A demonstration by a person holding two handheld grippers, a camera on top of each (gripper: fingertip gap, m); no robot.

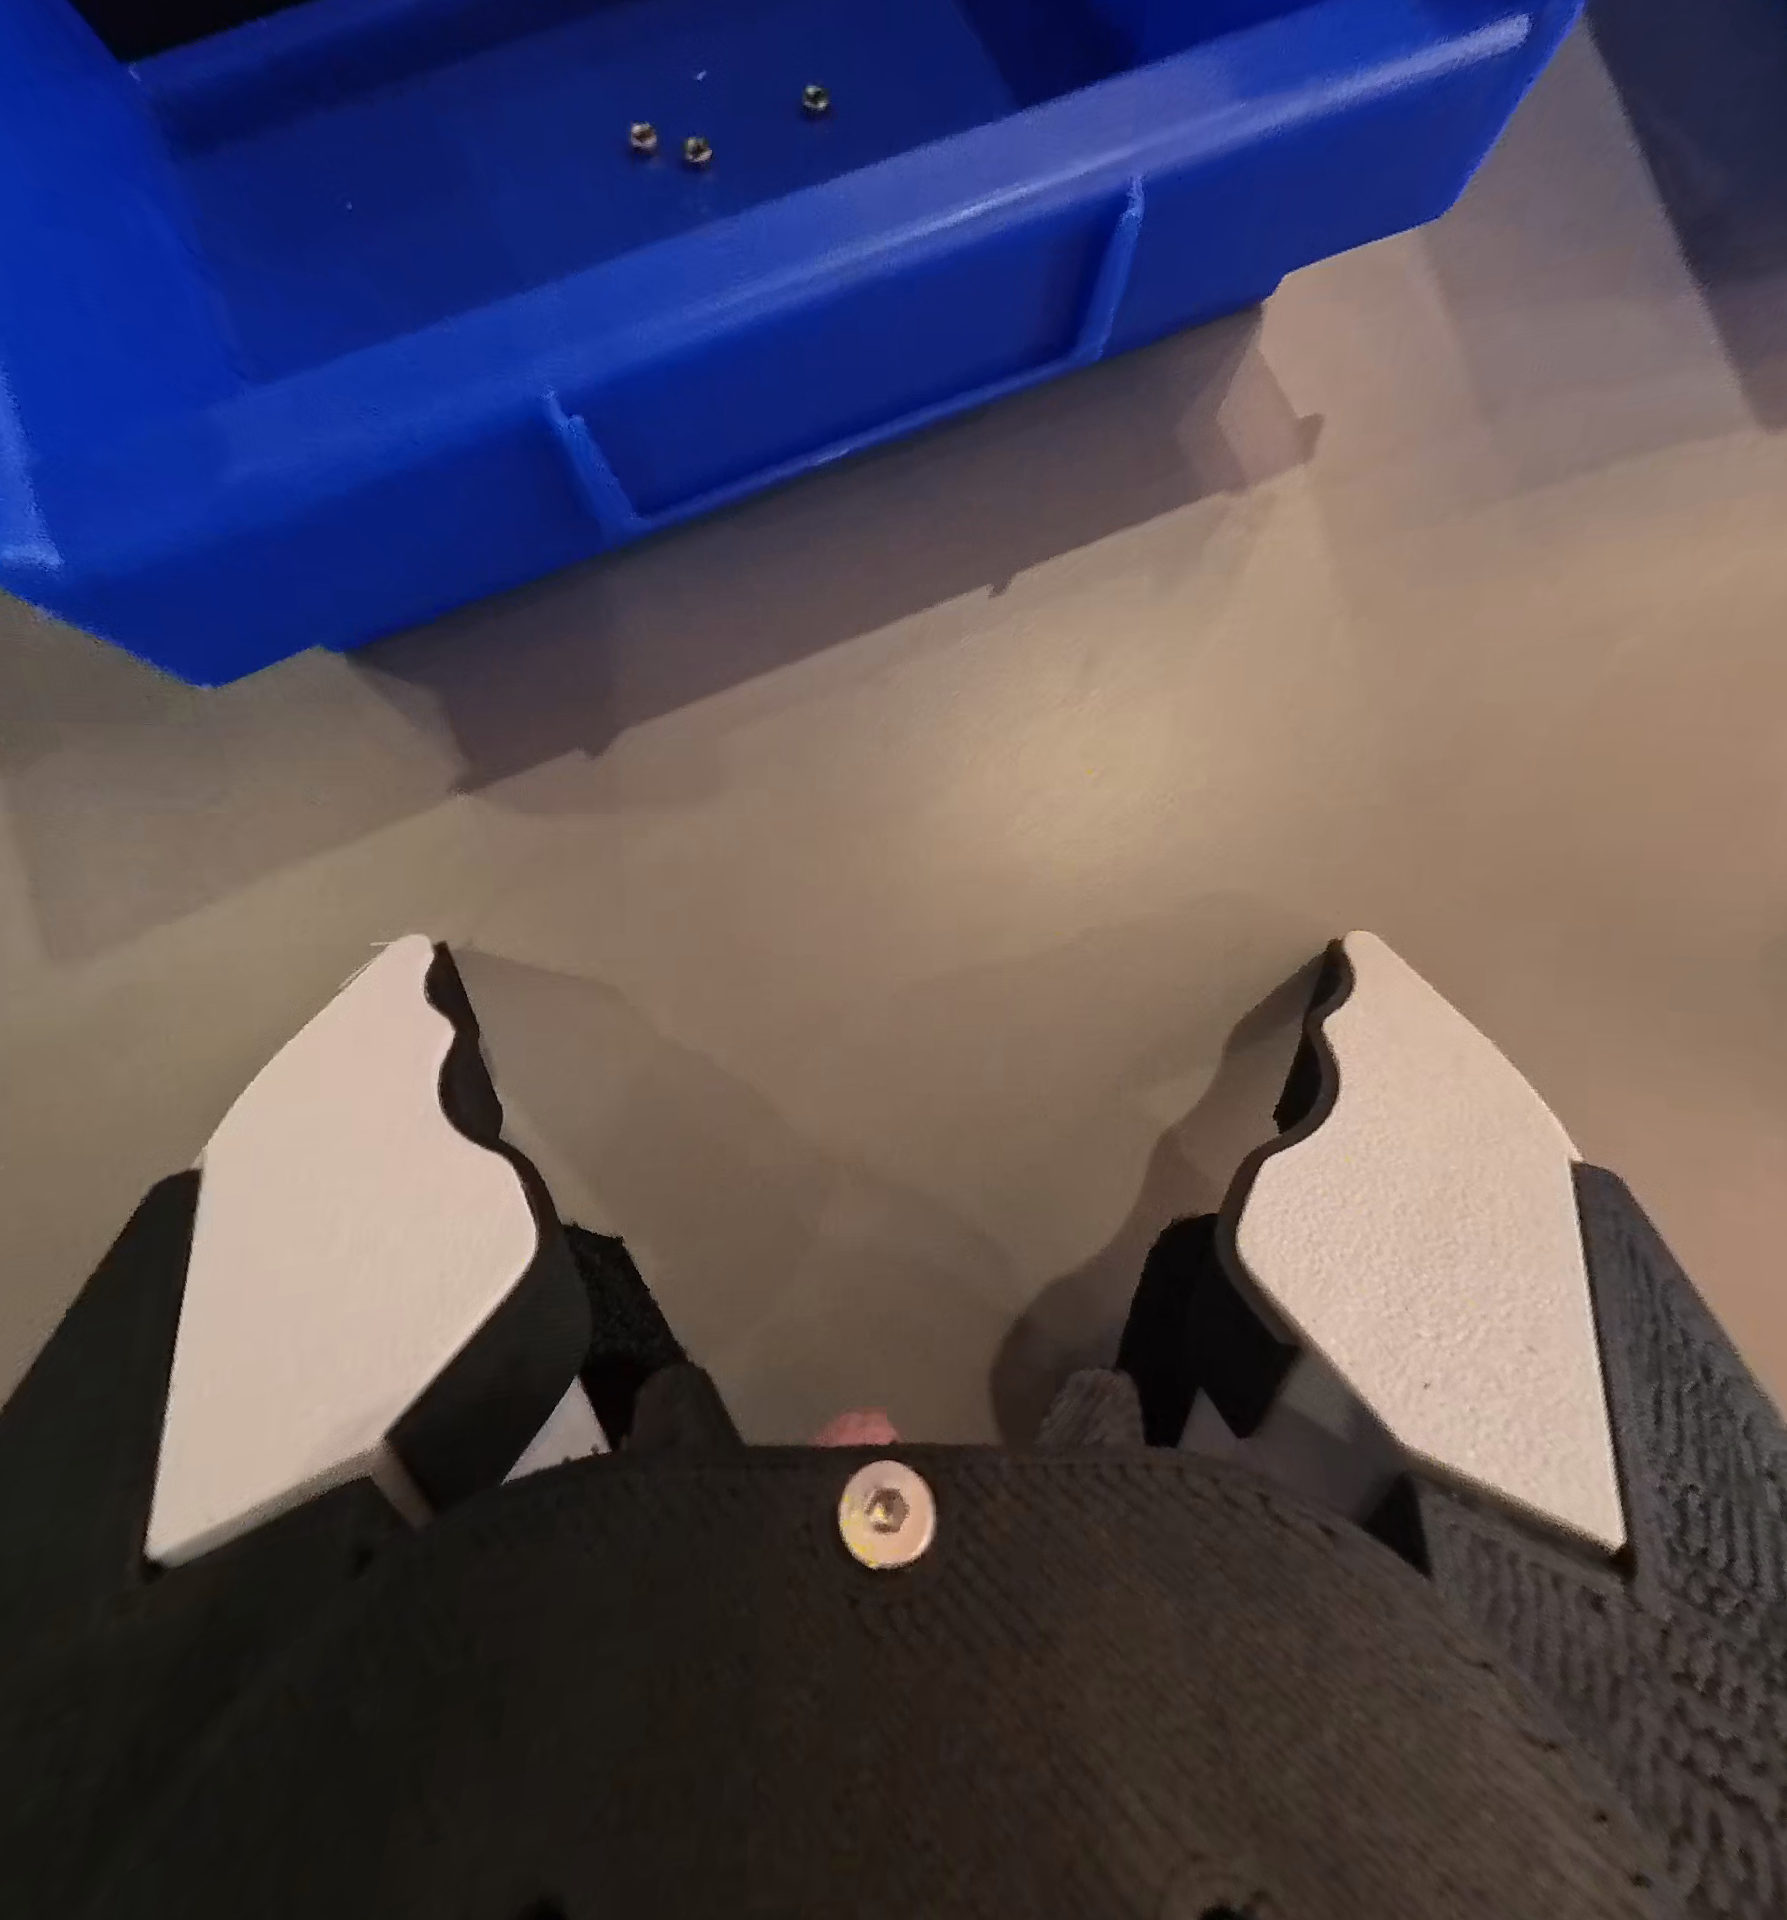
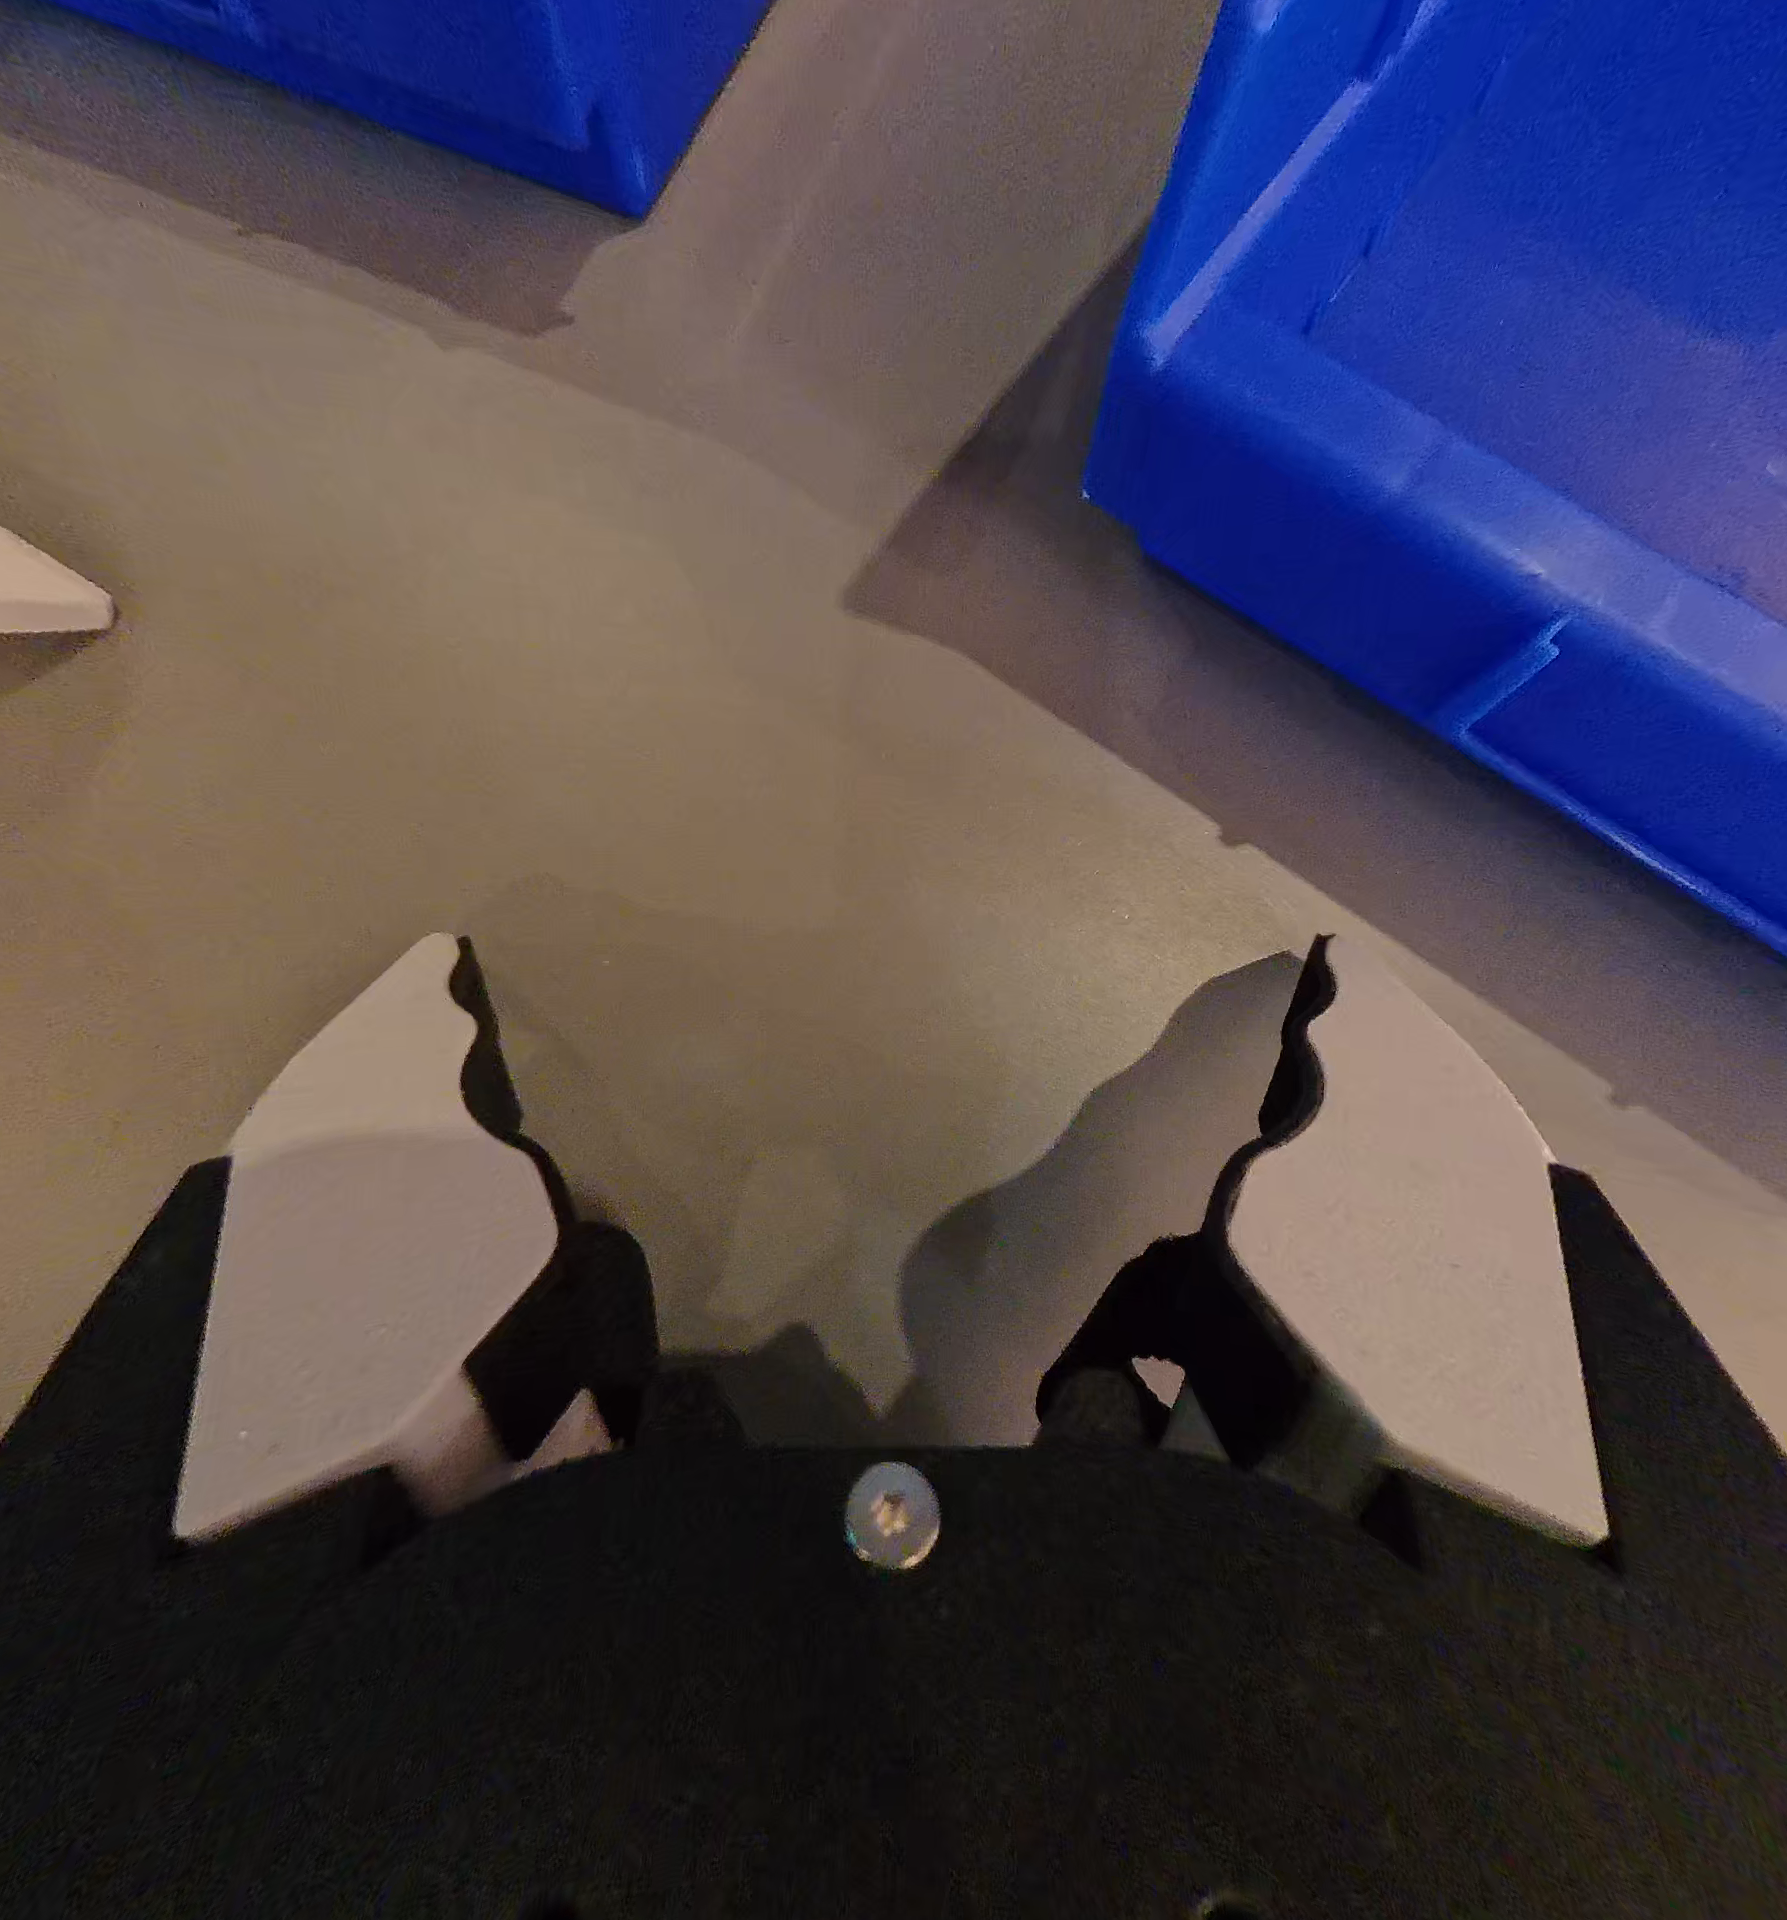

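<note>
L hand-held gripper (image 1: 889,951): jaws spread wide, nothing between them; hovers over bare table, aimed fwd at the blue bin ahead. Touches nothing.
R hand-held gripper (image 2: 884,945): jaws also wide apart, empty; only bare surface shows in the gap. Nearest thing = blue bin to its front-right, not touching.
Table (image 1: 972,810): grey-beige, matte, smooth; carries both bins, soft shadows of the grippers fall on it.
Blue bin, L view (image 1: 660,343): open-top plastic parts bin, low front lip w/ a recessed label slot; sits flat on table, well ahead of L fingertips. Low lip prob. there so small parts can be reached from the front.
Hex nuts (image 1: 697,151): three small silver nuts on the bin floor, two close together, third a bit off to the right. Loose, not stacked; kept inside the bin so they can't roll off, I'd guess.
Blue bin, R view (image 2: 1388,468): same style, seen at an angle, front-right of R gripper; inside too blurred to tell contents.
Second bin corner, R view (image 2: 453,94): blue, top-left, well apart from the other; prob. the bin L gripper faces, can't confirm.
White tip at left edge, R view (image 2: 27,592): looks like a finger of the L gripper, low over table.
</note>
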